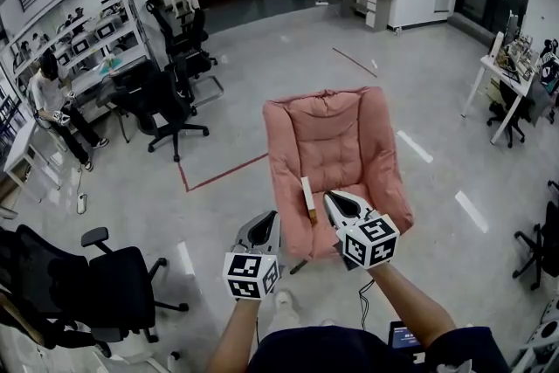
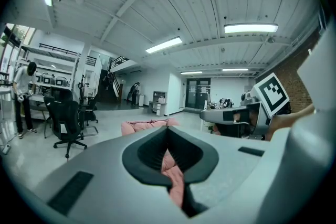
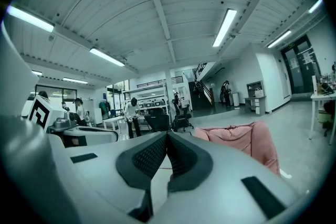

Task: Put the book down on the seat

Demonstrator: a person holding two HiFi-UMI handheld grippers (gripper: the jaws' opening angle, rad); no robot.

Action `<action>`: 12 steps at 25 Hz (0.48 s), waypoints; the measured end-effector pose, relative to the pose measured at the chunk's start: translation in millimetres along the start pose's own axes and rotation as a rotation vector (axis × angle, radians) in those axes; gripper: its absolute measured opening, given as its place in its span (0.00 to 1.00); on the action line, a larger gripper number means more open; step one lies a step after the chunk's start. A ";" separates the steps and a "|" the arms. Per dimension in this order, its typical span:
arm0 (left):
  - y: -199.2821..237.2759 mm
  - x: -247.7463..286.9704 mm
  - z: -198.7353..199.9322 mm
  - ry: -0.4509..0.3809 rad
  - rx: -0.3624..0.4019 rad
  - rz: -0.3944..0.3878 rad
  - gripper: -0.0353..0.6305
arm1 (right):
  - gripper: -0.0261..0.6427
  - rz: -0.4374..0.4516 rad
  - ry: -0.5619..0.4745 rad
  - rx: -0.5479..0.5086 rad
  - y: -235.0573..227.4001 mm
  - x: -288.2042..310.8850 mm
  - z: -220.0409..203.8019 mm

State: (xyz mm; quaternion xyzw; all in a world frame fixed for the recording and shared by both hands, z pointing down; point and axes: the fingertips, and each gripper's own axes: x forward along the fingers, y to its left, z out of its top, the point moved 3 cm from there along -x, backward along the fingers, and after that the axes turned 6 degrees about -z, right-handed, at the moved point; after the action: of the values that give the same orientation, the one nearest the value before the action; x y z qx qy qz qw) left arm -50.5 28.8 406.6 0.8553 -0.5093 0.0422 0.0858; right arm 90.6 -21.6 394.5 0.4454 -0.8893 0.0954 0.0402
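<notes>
A pink cushioned chair (image 1: 336,140) stands on the grey floor straight ahead, also seen in the left gripper view (image 2: 144,126) and the right gripper view (image 3: 236,139). A thin book (image 1: 307,198), white with a brown edge, shows narrow side up over the front left of the seat. My right gripper (image 1: 329,196) is shut just right of it; its own view (image 3: 167,135) shows only floor between the pads. My left gripper (image 1: 272,217) hangs lower left of the book, jaws together (image 2: 168,128), with pink cushion behind. Neither gripper visibly holds the book.
Black office chairs stand at the left (image 1: 170,105) and near left (image 1: 105,284). A red tape line (image 1: 223,173) runs across the floor beside the pink chair. A person (image 1: 52,100) works by the shelves at far left. White desks (image 1: 507,74) line the right side.
</notes>
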 end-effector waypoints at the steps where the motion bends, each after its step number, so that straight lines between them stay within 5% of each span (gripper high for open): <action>1: -2.6 -0.7 -0.5 -0.001 0.000 0.000 0.06 | 0.07 0.002 0.000 -0.001 -0.1 -2.5 -0.5; 12: -23.7 -13.1 -5.5 -0.009 -0.002 0.004 0.06 | 0.07 0.007 0.002 -0.025 -0.6 -26.8 -7.8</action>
State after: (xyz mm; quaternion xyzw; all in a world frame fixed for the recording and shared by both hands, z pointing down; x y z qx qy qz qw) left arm -35.9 52.2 407.5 0.8544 -0.5113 0.0379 0.0844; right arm 107.0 0.7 398.0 0.4416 -0.8919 0.0851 0.0463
